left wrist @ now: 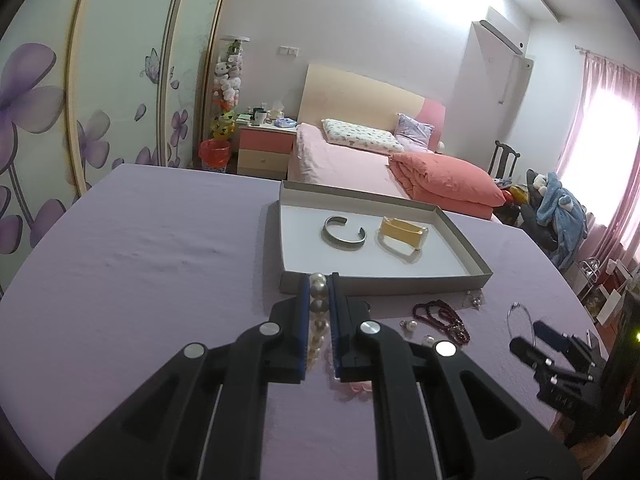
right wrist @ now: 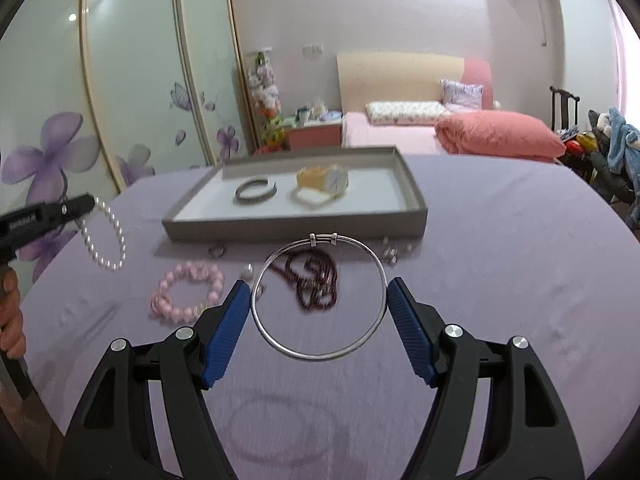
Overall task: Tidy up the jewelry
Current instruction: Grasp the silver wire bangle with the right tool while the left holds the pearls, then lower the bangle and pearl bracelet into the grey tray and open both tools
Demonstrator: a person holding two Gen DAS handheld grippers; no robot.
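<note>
With my left fingers [left wrist: 320, 280] clamped on the pearl bracelet [left wrist: 319, 312], my right fingers [right wrist: 320, 296] grip a thin silver bangle [right wrist: 320, 298] held wide. Both hang above the lilac counter [left wrist: 140, 240], near the grey tray [right wrist: 412, 204] holding a cuff [right wrist: 256, 192] and watch [right wrist: 324, 180]. Pink bed [left wrist: 360, 160] behind.

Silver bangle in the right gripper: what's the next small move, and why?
Probably carry the silver bangle forward over the tray and release it in the bare right part. The right gripper holds it clear of the cloth, and the cuff and watch fill the tray's middle.
</note>
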